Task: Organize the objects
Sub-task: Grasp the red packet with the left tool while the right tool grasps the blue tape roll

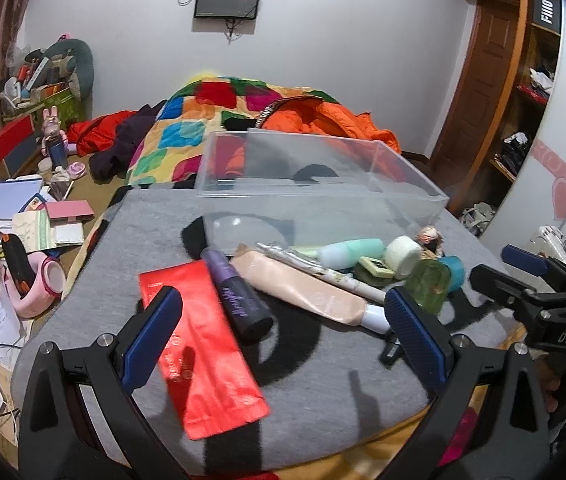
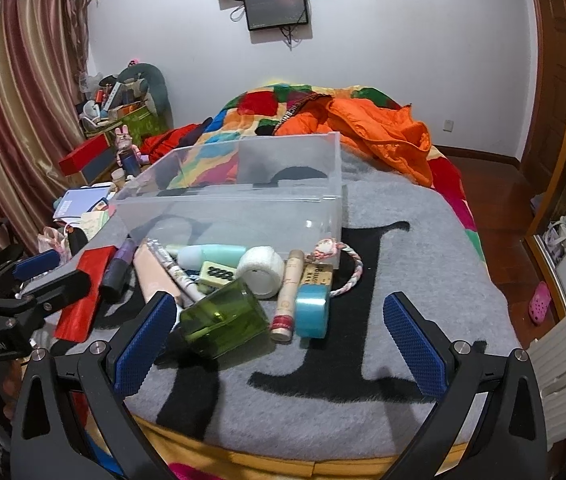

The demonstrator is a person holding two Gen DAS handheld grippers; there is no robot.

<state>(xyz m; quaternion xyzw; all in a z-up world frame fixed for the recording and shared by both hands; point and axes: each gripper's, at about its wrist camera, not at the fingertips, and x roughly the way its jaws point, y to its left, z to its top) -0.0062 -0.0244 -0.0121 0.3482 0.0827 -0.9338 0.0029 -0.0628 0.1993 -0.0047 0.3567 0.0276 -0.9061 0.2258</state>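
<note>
A clear plastic box (image 1: pixel 411 196) (image 2: pixel 323 216) stands empty on the grey blanket (image 1: pixel 323 392) (image 2: pixel 403 264). In front of it lies a heap: a red pouch (image 1: pixel 199 344) (image 2: pixel 83 296), a purple bottle (image 1: pixel 235 296) (image 2: pixel 117 268), a beige tube (image 1: pixel 303 292) (image 2: pixel 151 272), a green glass bottle (image 1: pixel 431 284) (image 2: pixel 223 316), a white tape roll (image 1: pixel 403 256) (image 2: pixel 263 270), a blue tape roll (image 2: pixel 311 310) and a mint bottle (image 1: pixel 347 254) (image 2: pixel 211 254). My left gripper (image 1: pixel 283 332) is open above the red pouch and purple bottle. My right gripper (image 2: pixel 283 332) is open, just short of the green bottle and blue roll.
A colourful quilt (image 1: pixel 187 128) and an orange jacket (image 2: pixel 383 132) lie on the bed behind the box. A cluttered side table (image 1: pixel 35 216) with books and boxes stands left. A wardrobe (image 1: pixel 523 112) and wooden floor (image 2: pixel 503 216) are right.
</note>
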